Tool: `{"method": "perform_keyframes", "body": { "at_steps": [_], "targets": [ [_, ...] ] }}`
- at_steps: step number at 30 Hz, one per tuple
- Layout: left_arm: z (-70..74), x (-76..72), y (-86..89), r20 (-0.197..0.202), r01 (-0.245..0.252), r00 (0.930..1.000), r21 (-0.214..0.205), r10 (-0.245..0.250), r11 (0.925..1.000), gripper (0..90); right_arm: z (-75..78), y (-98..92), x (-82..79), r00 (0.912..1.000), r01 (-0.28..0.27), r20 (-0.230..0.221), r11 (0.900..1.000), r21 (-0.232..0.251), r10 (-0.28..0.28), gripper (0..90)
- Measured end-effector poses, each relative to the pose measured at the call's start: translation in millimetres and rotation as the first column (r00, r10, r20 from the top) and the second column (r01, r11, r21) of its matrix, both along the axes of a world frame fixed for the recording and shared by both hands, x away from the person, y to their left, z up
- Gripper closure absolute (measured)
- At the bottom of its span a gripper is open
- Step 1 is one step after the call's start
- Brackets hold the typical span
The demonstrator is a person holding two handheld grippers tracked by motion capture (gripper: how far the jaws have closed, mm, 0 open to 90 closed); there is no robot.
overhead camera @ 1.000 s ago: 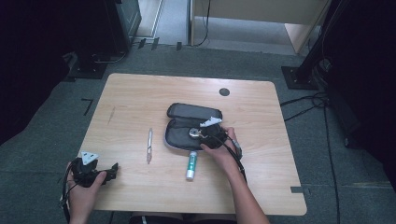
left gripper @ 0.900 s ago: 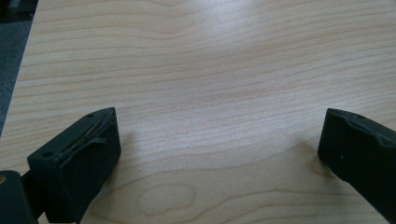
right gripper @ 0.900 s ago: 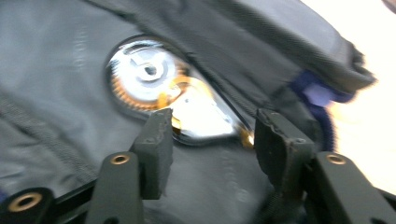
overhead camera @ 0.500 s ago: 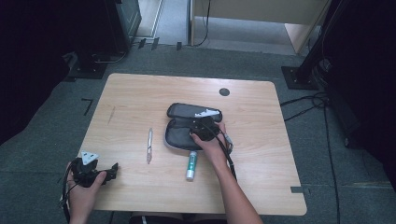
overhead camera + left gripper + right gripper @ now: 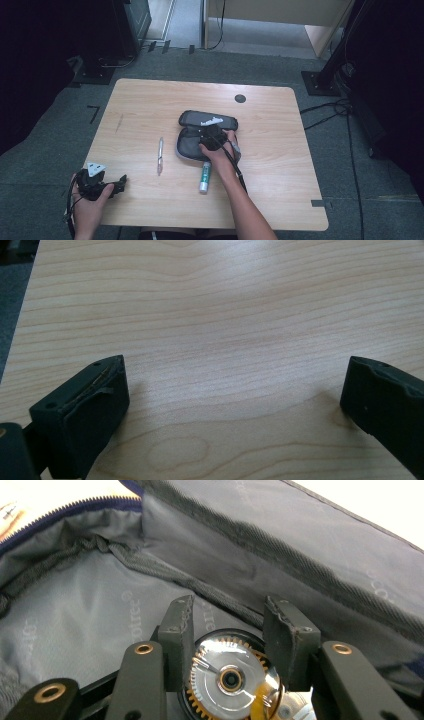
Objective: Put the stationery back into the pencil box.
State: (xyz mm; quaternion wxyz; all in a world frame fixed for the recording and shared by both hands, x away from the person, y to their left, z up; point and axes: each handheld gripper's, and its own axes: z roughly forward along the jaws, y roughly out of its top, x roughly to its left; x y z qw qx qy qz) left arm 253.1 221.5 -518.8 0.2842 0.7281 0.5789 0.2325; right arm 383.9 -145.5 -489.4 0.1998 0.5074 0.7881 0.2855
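A light wooden desk [image 5: 150,100] with rounded corners and a small round black grommet hole [image 5: 240,98] near its far edge stands on a grey-green carpeted floor [image 5: 60,145]. Black equipment stands [image 5: 107,45] rise at the far left, and a dark stand base [image 5: 320,82] sits at the far right. Black cables [image 5: 345,107] trail over the carpet. A pale wooden panel [image 5: 280,10] closes the far side. The edges lie in shadow.

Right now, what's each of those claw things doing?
Left gripper: open, empty, above the table.
Right gripper: shut on a round tape dispenser inside the open pencil case.
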Motion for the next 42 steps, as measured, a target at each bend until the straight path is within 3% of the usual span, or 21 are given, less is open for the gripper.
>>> {"method": "perform_keyframes", "body": {
  "at_steps": [11, 16, 17, 26, 30, 42],
  "targets": [
    [0.1, 0.0, 0.0, -0.001, 0.000, 1.0000, 0.000, 0.000, 1.0000, 0.0, 2.6, -15.2, -12.6, 0.9998, 0.002, 0.021, 0.9998, 0.020, -0.002, 52.8],
    [0.1, 0.0, 0.0, -0.001, 0.000, 1.0000, 0.000, 0.000, 1.0000, 0.0, 12.8, -18.1, -29.9, 0.9985, 0.021, 0.050, 0.9980, 0.060, -0.024, 44.6],
    [0.1, 0.0, -0.1, 0.000, -0.001, 1.0000, -0.001, 0.001, 1.0000, 0.0, 15.5, -20.2, -38.6, 0.9981, 0.025, 0.054, 0.9957, 0.089, -0.030, 39.8],
    [0.1, 0.0, -0.1, -0.001, 0.000, 1.0000, 0.000, 0.000, 1.0000, 0.0, 22.3, -27.2, -72.8, 0.9955, 0.053, 0.072, 0.9916, 0.118, -0.061, 25.7],
    [0.0, 0.0, -0.1, 0.000, -0.001, 1.0000, -0.001, 0.001, 1.0000, 0.0, 23.8, -27.6, -85.4, 0.9964, 0.052, 0.060, 0.9894, 0.136, -0.061, 19.9],
    [0.0, -0.1, -0.2, 0.000, -0.001, 1.0000, -0.001, 0.001, 1.0000, 0.0, 19.1, -24.0, -124.9, 0.9948, 0.061, 0.071, 0.9845, 0.165, -0.074, 26.1]
  ]
}}
